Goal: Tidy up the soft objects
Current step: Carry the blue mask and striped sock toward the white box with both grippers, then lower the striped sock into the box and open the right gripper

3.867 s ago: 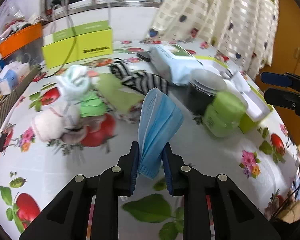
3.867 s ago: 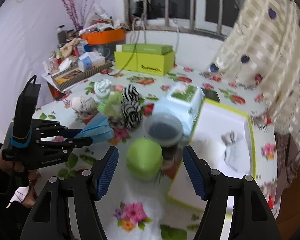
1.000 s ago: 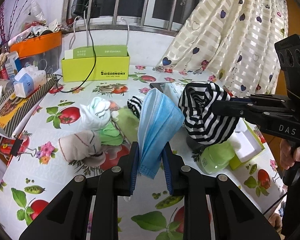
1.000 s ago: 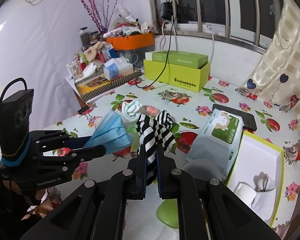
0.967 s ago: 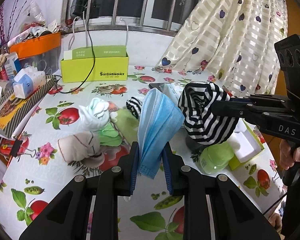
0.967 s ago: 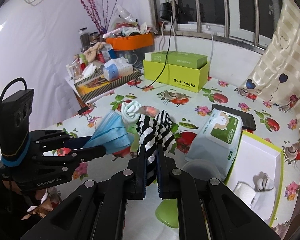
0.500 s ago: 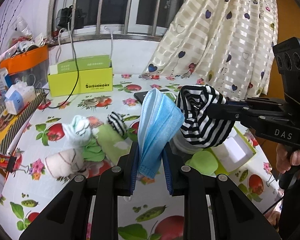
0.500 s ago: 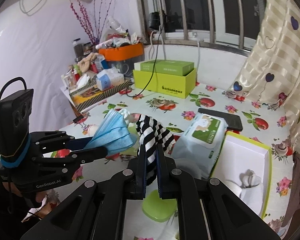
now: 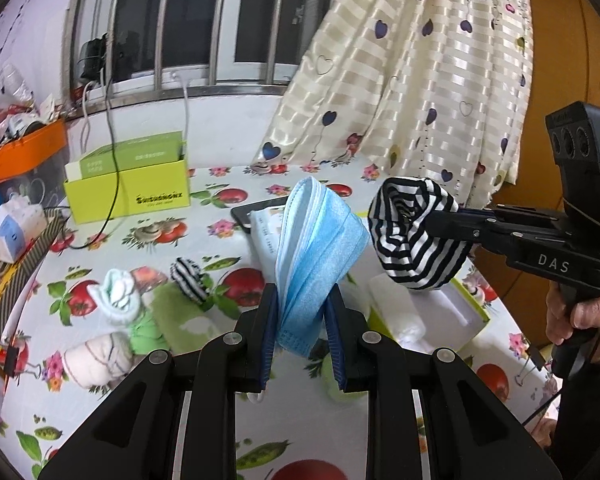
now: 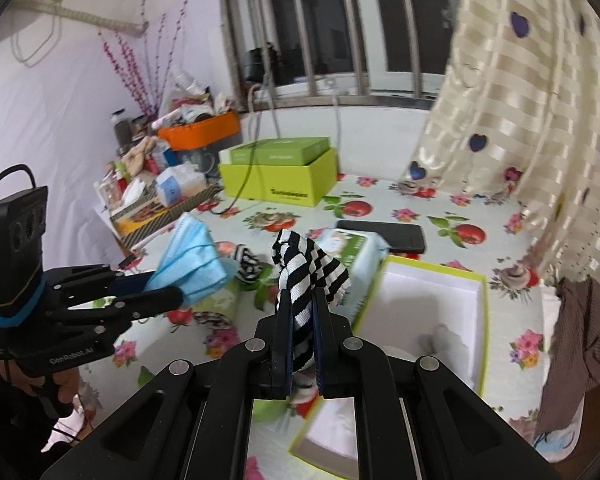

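My left gripper (image 9: 302, 332) is shut on a folded blue face mask (image 9: 316, 248) and holds it up above the table. My right gripper (image 10: 302, 340) is shut on a black-and-white striped sock (image 10: 308, 276), also lifted; it shows in the left wrist view (image 9: 416, 236) to the right of the mask. A white-lined box with a lime rim (image 10: 480, 292) lies open below the right gripper, with white cloth inside. Another striped sock (image 9: 190, 278), a pale green sock roll (image 9: 118, 294) and a white sock roll (image 9: 98, 358) lie on the table at left.
A floral tablecloth (image 9: 236, 236) covers the table. A lime-green carton (image 9: 132, 192), a wet-wipes pack (image 10: 352, 244) and a black phone (image 10: 380, 236) sit behind. Clutter and an orange bin (image 10: 200, 132) stand at the left; a curtain (image 9: 400, 80) hangs at the right.
Both grippers have risen and tilted up with their loads. The right gripper has moved over the open box. Since 3.9 s ago the right gripper took hold of the striped sock.
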The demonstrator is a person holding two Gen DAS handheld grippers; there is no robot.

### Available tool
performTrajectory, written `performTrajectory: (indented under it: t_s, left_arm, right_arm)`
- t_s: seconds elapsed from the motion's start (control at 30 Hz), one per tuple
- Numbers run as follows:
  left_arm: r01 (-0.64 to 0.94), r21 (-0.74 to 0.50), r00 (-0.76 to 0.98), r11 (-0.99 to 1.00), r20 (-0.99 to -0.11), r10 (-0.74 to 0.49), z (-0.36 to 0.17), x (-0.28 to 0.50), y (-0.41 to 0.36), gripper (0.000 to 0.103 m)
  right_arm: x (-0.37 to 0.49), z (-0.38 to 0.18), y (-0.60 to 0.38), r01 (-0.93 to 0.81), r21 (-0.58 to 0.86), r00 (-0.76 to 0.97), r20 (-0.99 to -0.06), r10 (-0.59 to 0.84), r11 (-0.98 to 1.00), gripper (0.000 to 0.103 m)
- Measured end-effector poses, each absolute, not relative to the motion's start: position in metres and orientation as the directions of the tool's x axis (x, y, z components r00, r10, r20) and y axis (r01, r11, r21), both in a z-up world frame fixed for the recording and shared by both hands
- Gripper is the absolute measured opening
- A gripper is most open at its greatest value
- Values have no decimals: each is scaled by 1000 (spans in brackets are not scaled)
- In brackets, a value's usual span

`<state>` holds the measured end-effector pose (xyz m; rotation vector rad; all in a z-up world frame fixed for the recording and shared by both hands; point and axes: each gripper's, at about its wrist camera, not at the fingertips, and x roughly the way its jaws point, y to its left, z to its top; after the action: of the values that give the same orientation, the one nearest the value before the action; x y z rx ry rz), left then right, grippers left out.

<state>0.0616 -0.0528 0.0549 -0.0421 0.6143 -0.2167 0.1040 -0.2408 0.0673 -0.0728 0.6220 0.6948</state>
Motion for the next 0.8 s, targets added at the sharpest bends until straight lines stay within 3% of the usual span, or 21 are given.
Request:
performTrajectory:
  t_s: [0.47,0.8]
  left_arm:
    - [261,-94,783,961,-562,-267,62,74,-90,24]
    - [295,-90,762,951,-578,-291,58,86,-110,24]
  right_arm:
    - [115,41,-308,-489,155,644,-599,476,858,8]
    - [118,-4,-328,-421,126,610,-694,383,899,8]
